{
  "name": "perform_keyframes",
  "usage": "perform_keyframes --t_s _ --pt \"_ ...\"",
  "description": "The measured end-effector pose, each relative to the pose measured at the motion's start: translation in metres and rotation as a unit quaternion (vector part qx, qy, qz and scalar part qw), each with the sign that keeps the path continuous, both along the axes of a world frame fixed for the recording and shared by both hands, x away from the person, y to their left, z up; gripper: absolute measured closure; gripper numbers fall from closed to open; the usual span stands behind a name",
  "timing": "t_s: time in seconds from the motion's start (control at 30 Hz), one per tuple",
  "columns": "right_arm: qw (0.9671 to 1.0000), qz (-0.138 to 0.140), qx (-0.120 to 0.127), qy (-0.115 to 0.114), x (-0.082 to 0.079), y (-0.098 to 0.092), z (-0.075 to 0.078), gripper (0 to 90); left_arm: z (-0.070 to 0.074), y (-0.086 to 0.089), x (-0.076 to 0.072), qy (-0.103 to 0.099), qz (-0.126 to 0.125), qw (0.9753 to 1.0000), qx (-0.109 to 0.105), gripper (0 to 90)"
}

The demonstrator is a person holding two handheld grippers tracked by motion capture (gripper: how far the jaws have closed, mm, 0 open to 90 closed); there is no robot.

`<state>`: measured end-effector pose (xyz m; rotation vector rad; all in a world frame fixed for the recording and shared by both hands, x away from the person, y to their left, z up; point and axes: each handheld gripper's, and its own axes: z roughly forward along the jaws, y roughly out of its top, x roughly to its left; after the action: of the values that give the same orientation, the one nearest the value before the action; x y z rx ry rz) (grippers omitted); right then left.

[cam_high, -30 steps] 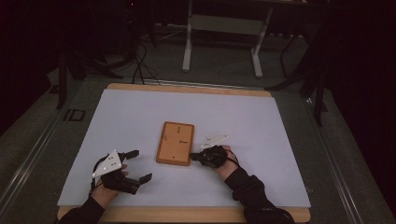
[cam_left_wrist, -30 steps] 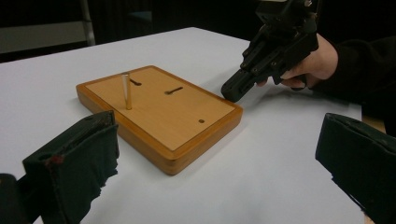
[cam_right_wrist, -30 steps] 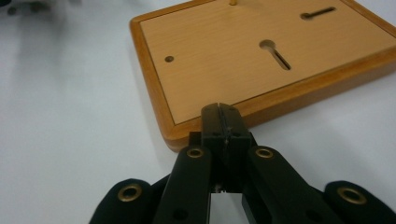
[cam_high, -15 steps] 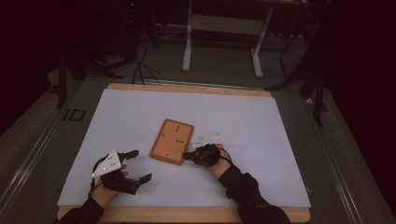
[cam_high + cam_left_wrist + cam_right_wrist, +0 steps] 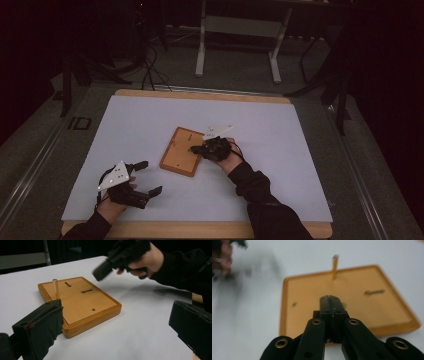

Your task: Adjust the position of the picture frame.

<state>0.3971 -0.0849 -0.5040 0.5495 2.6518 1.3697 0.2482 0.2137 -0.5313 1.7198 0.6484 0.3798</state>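
A flat wooden board [image 5: 179,152] lies askew at mid-table. It has a thin upright peg [image 5: 55,288] near one corner, a short slot [image 5: 86,291] and a small hole [image 5: 93,309]. My right gripper [image 5: 194,148] is shut with nothing between its jaws, its tip low over the board's right edge. In the right gripper view the shut tip [image 5: 331,299] sits above the board [image 5: 362,312], with the peg [image 5: 334,266] beyond it. My left gripper [image 5: 151,176] stands open on the mat to the board's front left, its jaws wide apart [image 5: 117,325] and facing the board.
A white mat [image 5: 280,150] covers the wooden table [image 5: 200,231], with bare room on all sides of the board. Beyond the far edge stand a metal frame [image 5: 237,25], cables and dark floor. The person's right sleeve [image 5: 265,205] crosses the mat's front right.
The right gripper has moved left onto the board's edge. The board has turned clockwise from square to askew. The left gripper has stayed put.
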Motion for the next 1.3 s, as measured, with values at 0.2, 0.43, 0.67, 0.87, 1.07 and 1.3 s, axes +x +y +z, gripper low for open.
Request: perform_keyframes --t_s 0.2,0.43,0.67,0.87,1.07,1.3 --pt "1.0000 0.002 -0.002 -0.001 0.024 0.019 0.003 90.0 0.000 0.001 -0.001 0.001 0.001 1.0000 -0.003 0.0" --pt "0.9999 0.005 -0.013 0.001 0.046 0.046 0.001 90.0 0.000 0.004 -0.003 0.002 0.005 1.0000 -0.005 0.0" --pt "0.9996 -0.009 -0.026 0.003 0.066 0.064 -0.001 90.0 0.000 0.008 -0.008 0.002 0.013 0.9999 -0.011 0.0" --pt "0.9992 -0.012 -0.038 -0.003 0.081 0.077 -0.002 90.0 -0.001 0.013 -0.013 0.004 0.023 0.9997 -0.012 0.0" --pt "0.9985 -0.024 -0.049 0.001 0.093 0.088 -0.006 90.0 -0.001 0.020 -0.020 0.004 0.036 0.9992 -0.017 0.0" --pt "0.9970 -0.030 -0.071 0.001 0.101 0.095 -0.012 90.0 -0.001 0.023 -0.024 0.004 0.042 0.9990 -0.017 0.0"
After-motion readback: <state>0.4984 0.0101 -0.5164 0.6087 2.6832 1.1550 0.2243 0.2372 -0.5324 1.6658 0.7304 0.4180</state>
